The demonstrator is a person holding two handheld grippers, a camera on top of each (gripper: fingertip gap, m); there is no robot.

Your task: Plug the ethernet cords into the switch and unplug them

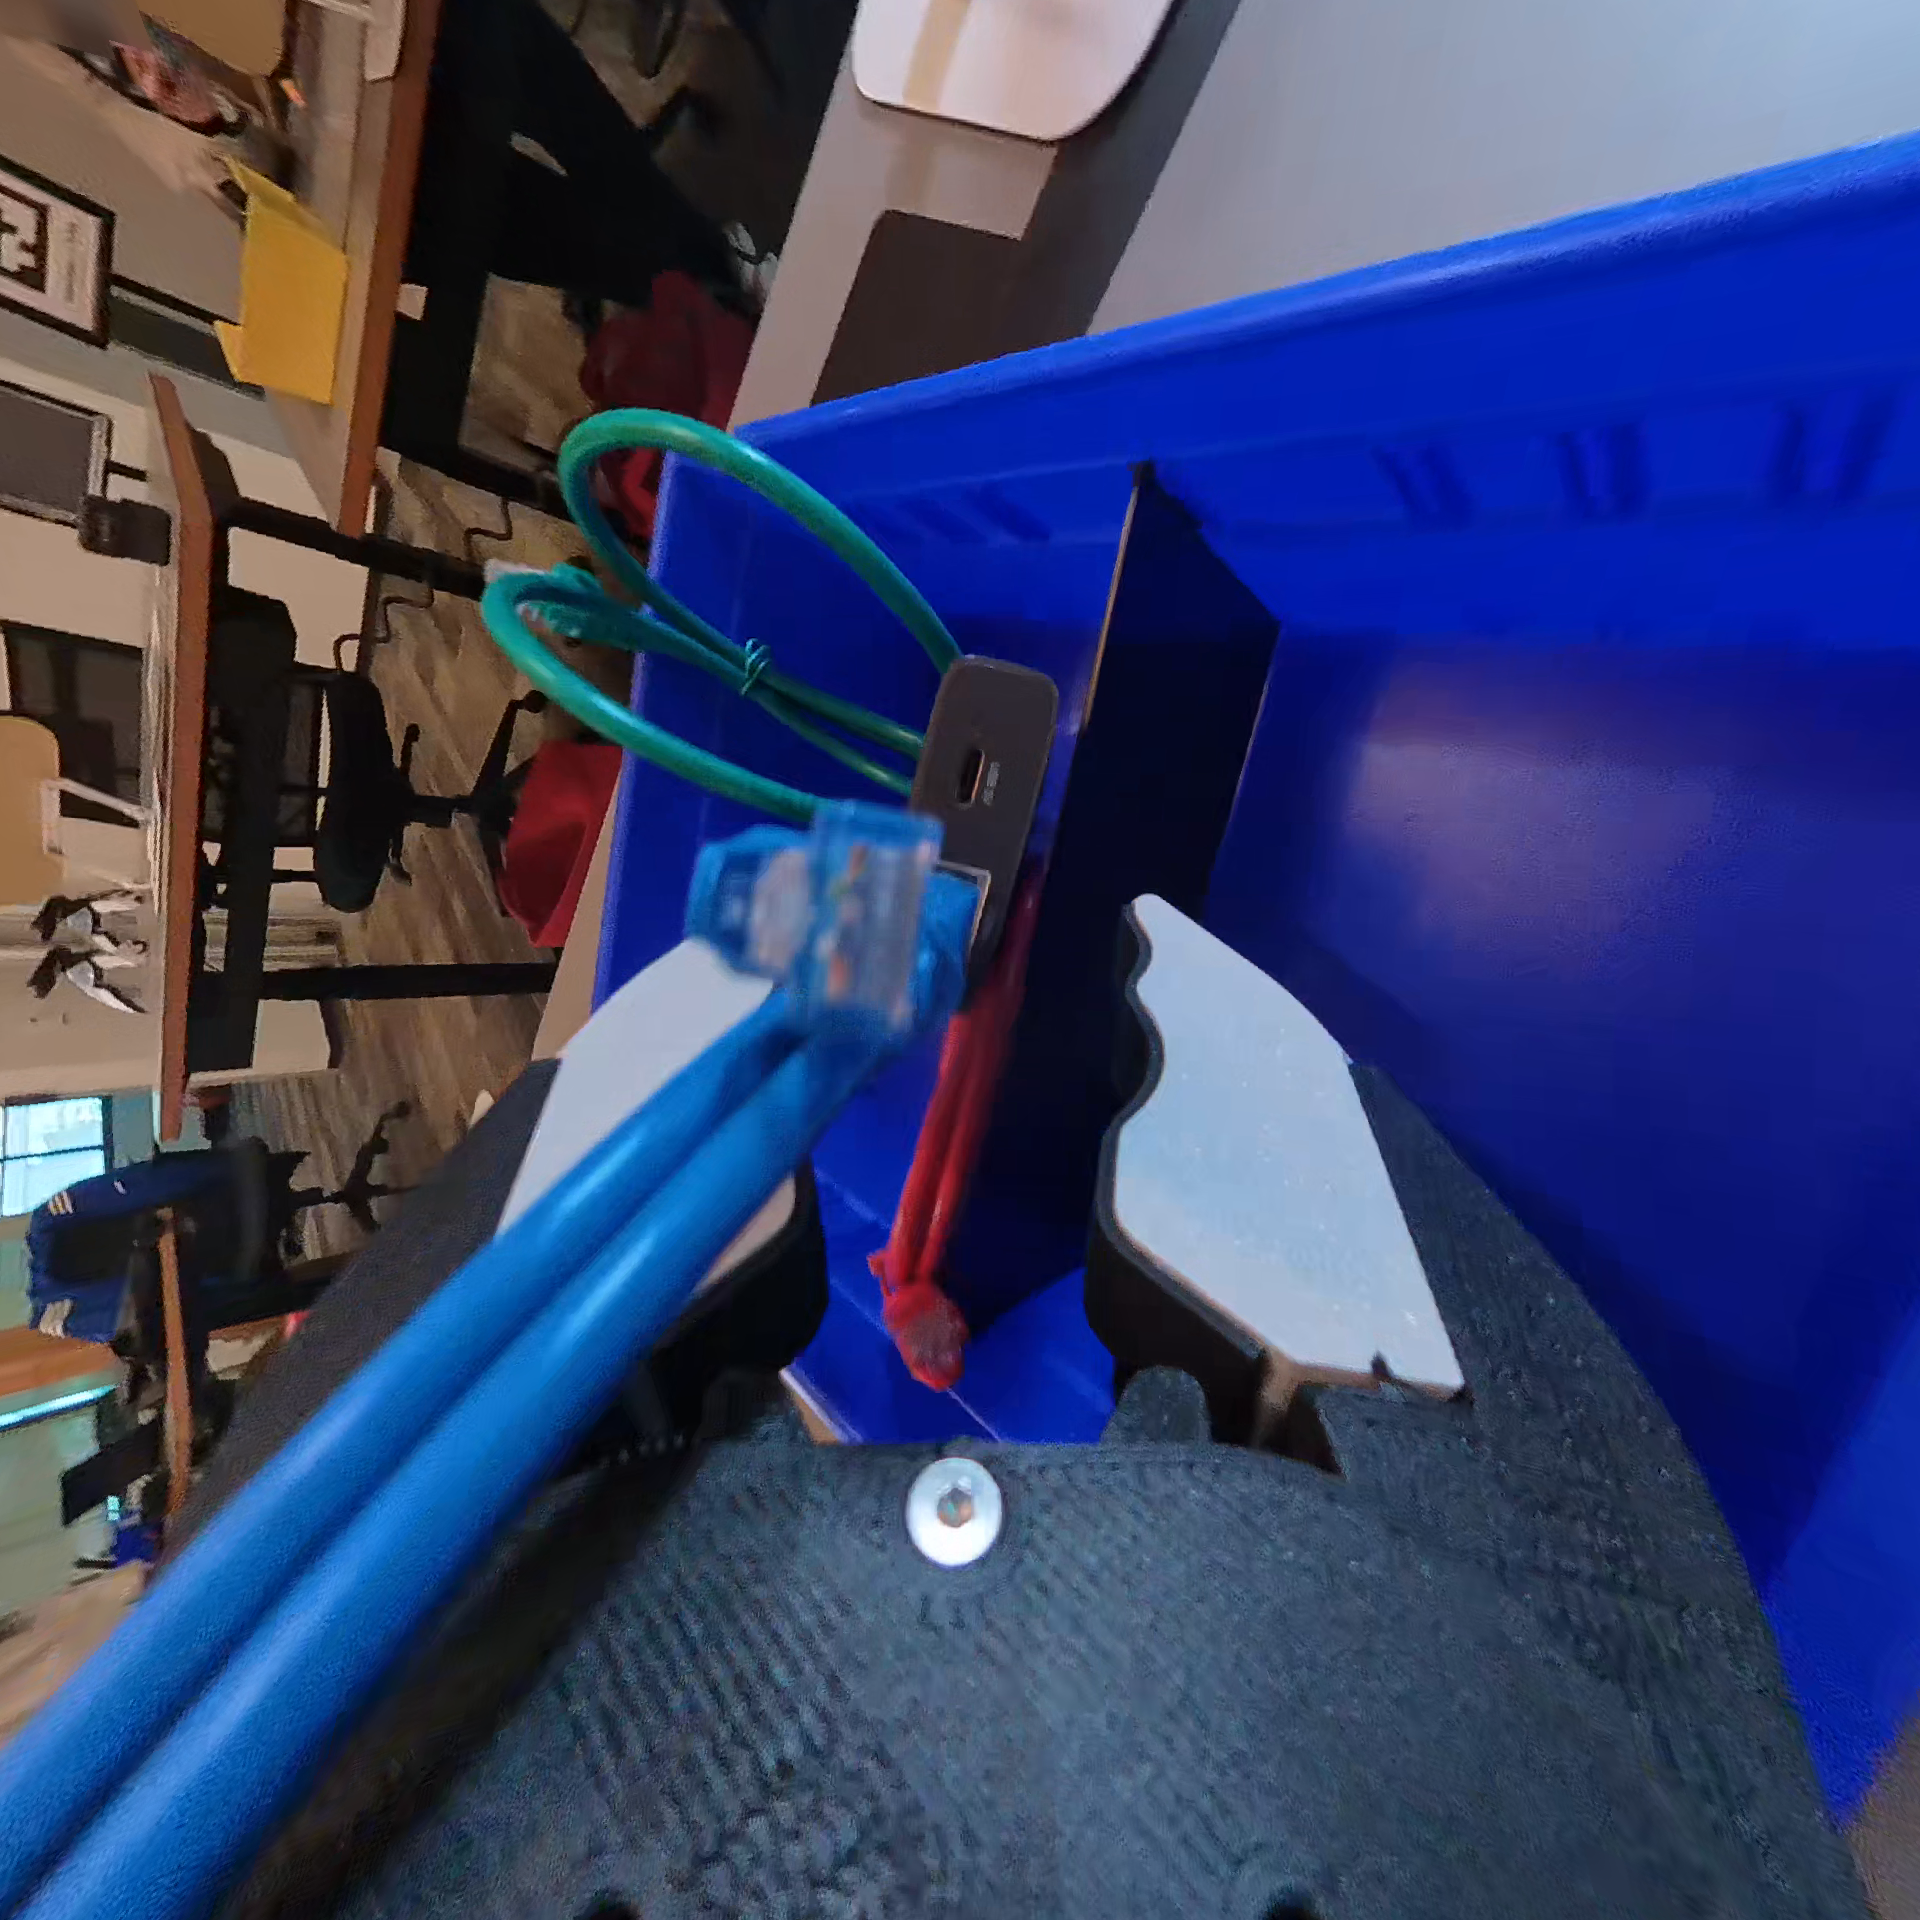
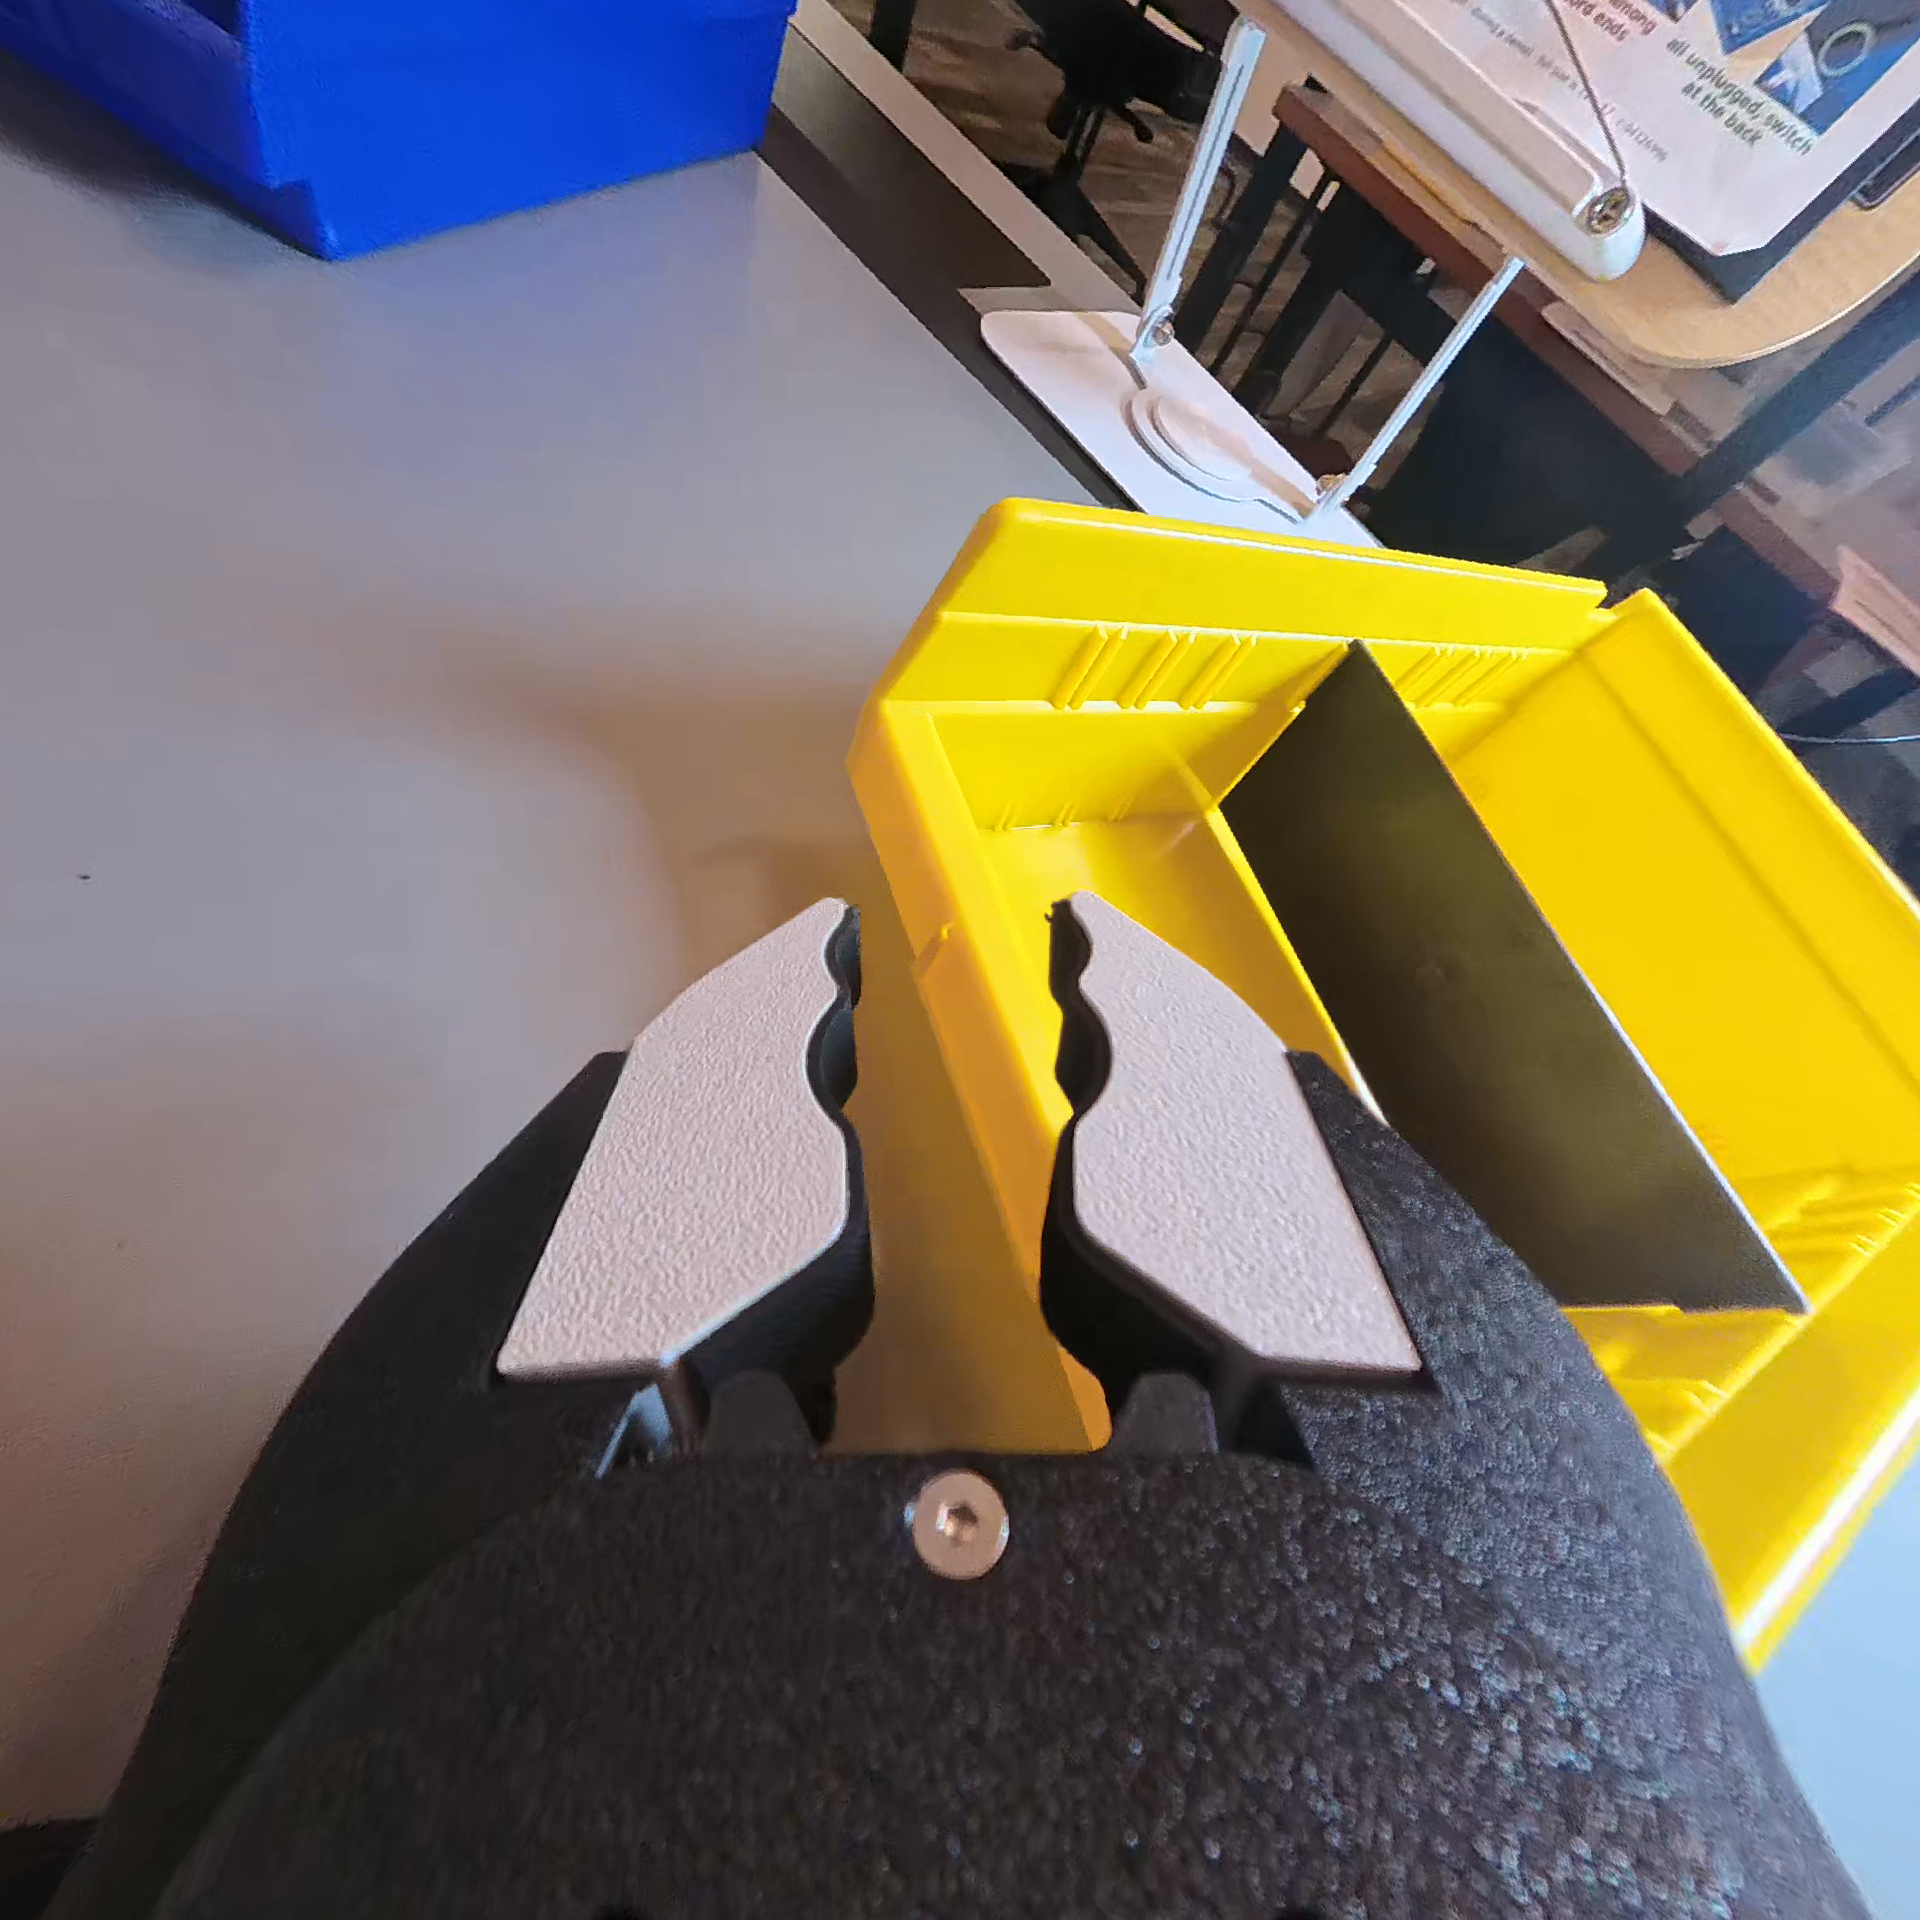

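In the left wrist view a black switch stands in a blue bin beside its divider. A looped green cord runs to the switch. A red cord lies in the same compartment. A doubled blue cord lies across my left finger, its clear blue plugs just short of the switch. My left gripper is open at the bin's mouth. My right gripper is closed astride the left wall of a yellow bin.
The yellow bin has a black divider and stands on a grey table. The blue bin is at the far left. A white stand base sits at the table's far edge. Desks and chairs lie beyond. The left gripper's tips are roughly 45 centimeters from the right gripper's.
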